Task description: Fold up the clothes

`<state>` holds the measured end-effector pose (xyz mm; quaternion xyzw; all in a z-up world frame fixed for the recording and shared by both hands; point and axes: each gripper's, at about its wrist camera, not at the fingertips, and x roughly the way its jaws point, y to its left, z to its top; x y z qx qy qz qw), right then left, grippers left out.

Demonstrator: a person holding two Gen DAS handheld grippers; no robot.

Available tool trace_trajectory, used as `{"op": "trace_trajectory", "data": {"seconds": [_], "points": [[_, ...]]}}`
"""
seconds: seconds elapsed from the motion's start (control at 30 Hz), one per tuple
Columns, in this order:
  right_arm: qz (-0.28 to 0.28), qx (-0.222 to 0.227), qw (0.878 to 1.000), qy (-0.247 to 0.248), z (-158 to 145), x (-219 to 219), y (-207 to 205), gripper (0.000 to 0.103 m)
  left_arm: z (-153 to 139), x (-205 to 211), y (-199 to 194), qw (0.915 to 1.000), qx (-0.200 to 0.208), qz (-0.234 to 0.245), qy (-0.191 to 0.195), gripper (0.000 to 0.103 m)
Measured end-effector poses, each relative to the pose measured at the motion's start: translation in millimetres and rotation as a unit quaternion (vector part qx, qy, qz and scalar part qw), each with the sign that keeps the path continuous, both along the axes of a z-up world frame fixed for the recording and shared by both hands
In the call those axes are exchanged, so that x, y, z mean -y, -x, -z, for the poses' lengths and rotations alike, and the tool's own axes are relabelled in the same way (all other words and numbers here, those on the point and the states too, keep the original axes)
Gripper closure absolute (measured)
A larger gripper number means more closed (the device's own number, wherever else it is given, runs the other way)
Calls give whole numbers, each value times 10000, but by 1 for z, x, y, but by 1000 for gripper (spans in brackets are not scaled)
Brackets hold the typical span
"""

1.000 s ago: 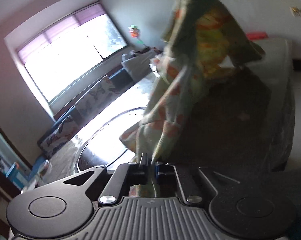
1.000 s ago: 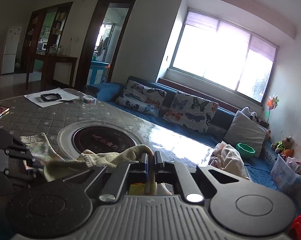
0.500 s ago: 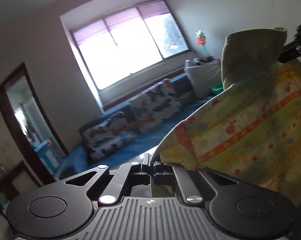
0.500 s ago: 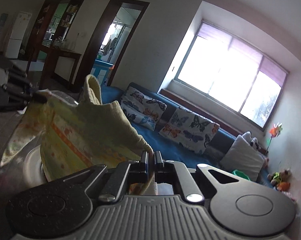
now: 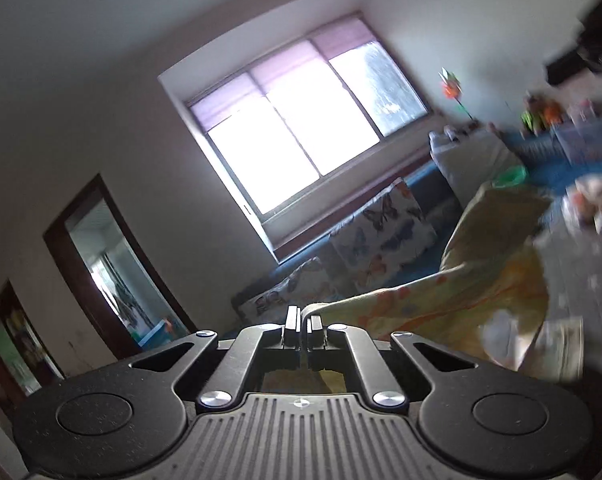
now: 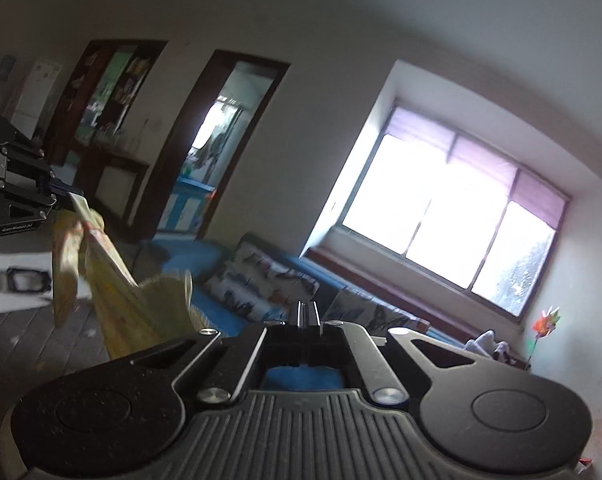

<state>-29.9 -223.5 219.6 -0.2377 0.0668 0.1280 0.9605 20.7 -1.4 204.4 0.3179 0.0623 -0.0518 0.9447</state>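
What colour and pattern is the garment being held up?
The garment is pale yellow with orange stripes and small orange printed motifs; it shows best in the left wrist view.

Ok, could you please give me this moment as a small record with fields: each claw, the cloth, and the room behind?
left claw: shut on one edge of the yellow patterned cloth garment
right claw: shut; no cloth visible between its fingers
garment state: lifted and unfolded, hanging from the left claw over the grey star-print tabletop; its lower part disappears behind the right claw's body
background: blue sofa with butterfly cushions, under a bright window
image quality: right side of the left wrist view is motion-blurred
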Motion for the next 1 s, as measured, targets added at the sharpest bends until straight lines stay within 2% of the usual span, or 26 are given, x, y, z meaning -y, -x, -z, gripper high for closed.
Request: {"op": "trace_trajectory", "data": {"seconds": [0.1, 0.23, 0.37, 0.5, 0.53, 0.67, 0.8, 0.9, 1.0], "points": [[-198, -387, 9989, 198, 33, -11, 15, 103, 51, -5, 22, 9990, -360, -16, -281, 100], [-380, -1023, 9931, 422, 75, -26, 20, 100, 96, -26, 45, 9959, -853, -242, -204, 100], [-461, -1610, 9844, 546, 117, -44, 4, 97, 103, -51, 68, 9929, -1076, -499, 84, 100], [-528, -2199, 9734, 363, 148, -59, -38, 73, 100, -73, 78, 9912, -1084, -725, 218, 100], [-506, -2334, 9706, 292, 156, -58, -49, 71, 100, -78, 78, 9908, -1079, -776, 239, 100], [-86, -2932, 9555, -325, 190, -32, -95, 69, 106, -97, 74, 9876, -1184, -971, 350, 100], [244, -3305, 9406, -732, 218, -4, -117, 69, 107, -102, 75, 9858, -1326, -883, 535, 100], [312, -3393, 9371, -755, 230, 3, -121, 64, 108, -105, 76, 9842, -1415, -810, 688, 92], [408, -3477, 9341, -696, 241, 4, -128, 64, 101, -101, 82, 9832, -1420, -679, 929, 66]]}}
